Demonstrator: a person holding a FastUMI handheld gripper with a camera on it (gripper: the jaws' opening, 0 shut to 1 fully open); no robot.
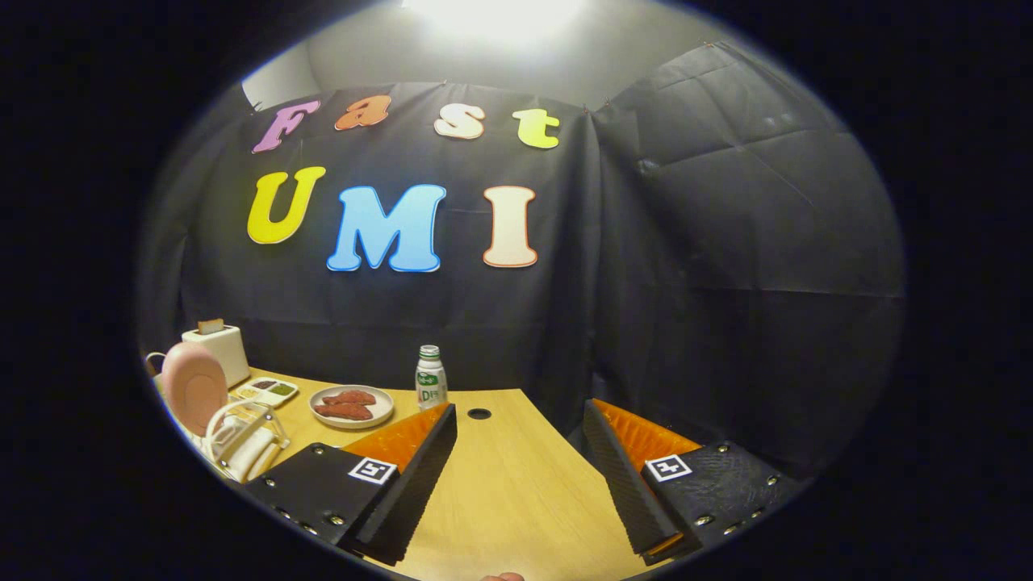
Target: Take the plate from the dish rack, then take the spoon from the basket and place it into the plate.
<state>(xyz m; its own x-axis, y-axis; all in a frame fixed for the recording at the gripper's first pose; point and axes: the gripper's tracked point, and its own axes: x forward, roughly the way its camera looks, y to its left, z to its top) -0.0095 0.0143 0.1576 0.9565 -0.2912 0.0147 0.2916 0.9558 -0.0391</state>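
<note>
Plate point(194, 386) stands in the rack point(242, 440) at the worktop's point(516, 484) left edge. Tongs point(516, 476) are wide and empty; grab its rim gently.

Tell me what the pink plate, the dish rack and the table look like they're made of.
The pink plate, standing upright in the rack, looks like matte plastic or melamine: even colour, no glare. The dish rack seems to be white coated wire or plastic, with thin, glossy curved bars. The table looks like light wood or wood-look laminate, with faint grain lines. The hand-held gripper is open above it, with nothing between its fingers.
</note>
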